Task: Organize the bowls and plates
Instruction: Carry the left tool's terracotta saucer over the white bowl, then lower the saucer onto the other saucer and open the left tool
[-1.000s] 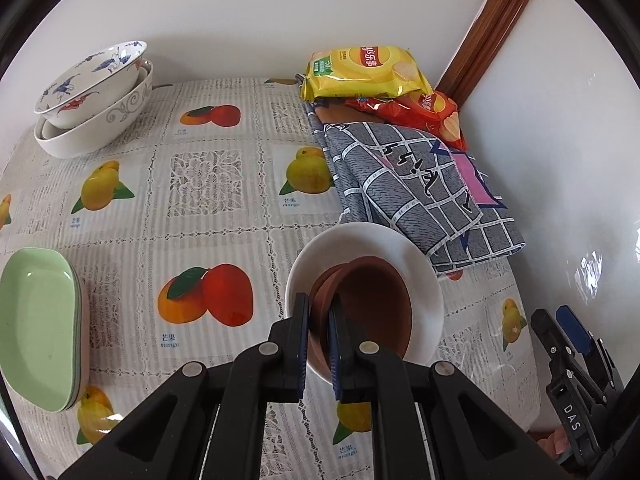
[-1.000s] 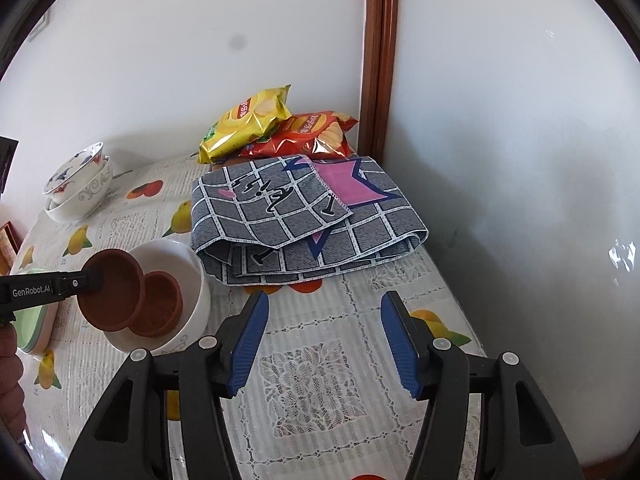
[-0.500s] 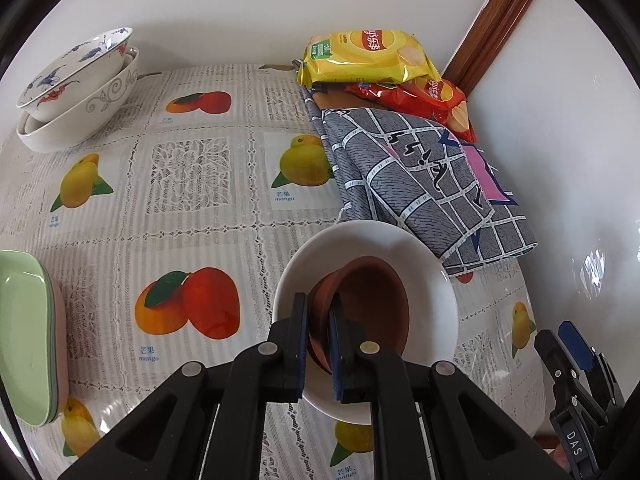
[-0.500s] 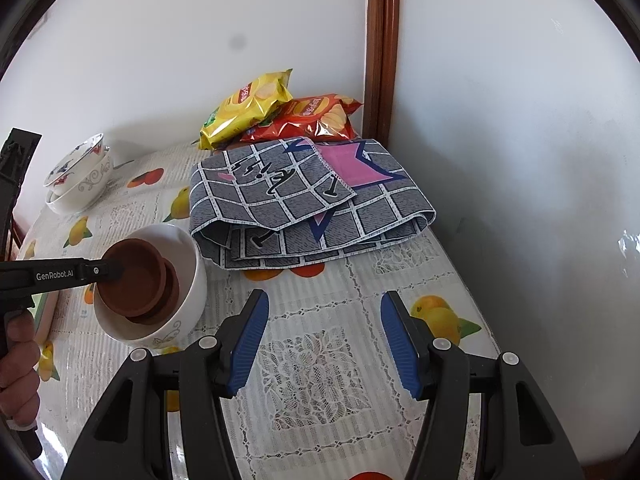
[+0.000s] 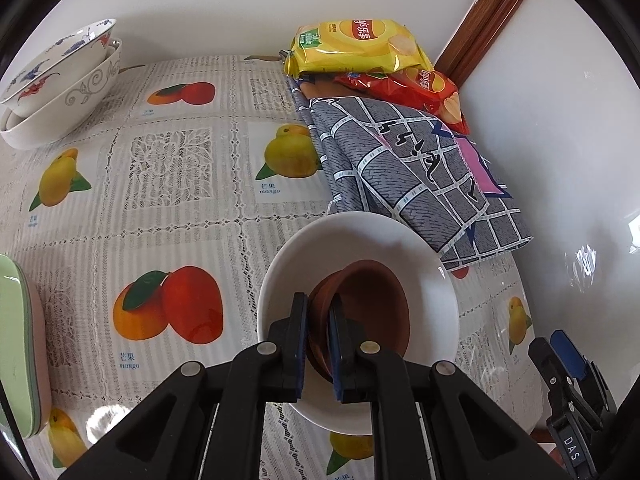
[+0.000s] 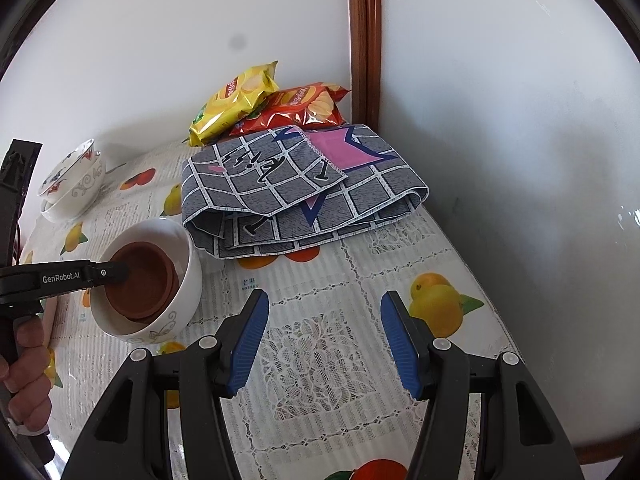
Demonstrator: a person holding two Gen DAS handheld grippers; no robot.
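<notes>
My left gripper [image 5: 319,312] is shut on the near rim of a brown bowl [image 5: 372,308], which sits nested on another brown bowl inside a white bowl [image 5: 360,236]. The right wrist view shows the same white bowl [image 6: 184,280] with the brown bowls [image 6: 140,284] in it and the left gripper [image 6: 120,274] reaching in from the left. My right gripper [image 6: 320,336] is open and empty above the tablecloth, right of the white bowl. Two stacked patterned bowls [image 5: 60,88] stand at the far left. A stack of green plates [image 5: 16,344] lies at the left edge.
A folded grey checked cloth [image 5: 404,168] lies just behind the white bowl. Yellow [image 5: 356,46] and red [image 5: 416,88] crisp bags lie in the back corner. Walls close the back and the right side. The table's right edge [image 6: 480,280] runs along the wall.
The left gripper has lowered the brown bowl into the white bowl, onto the other brown bowl. The right gripper has stayed open and moved forward slightly.
</notes>
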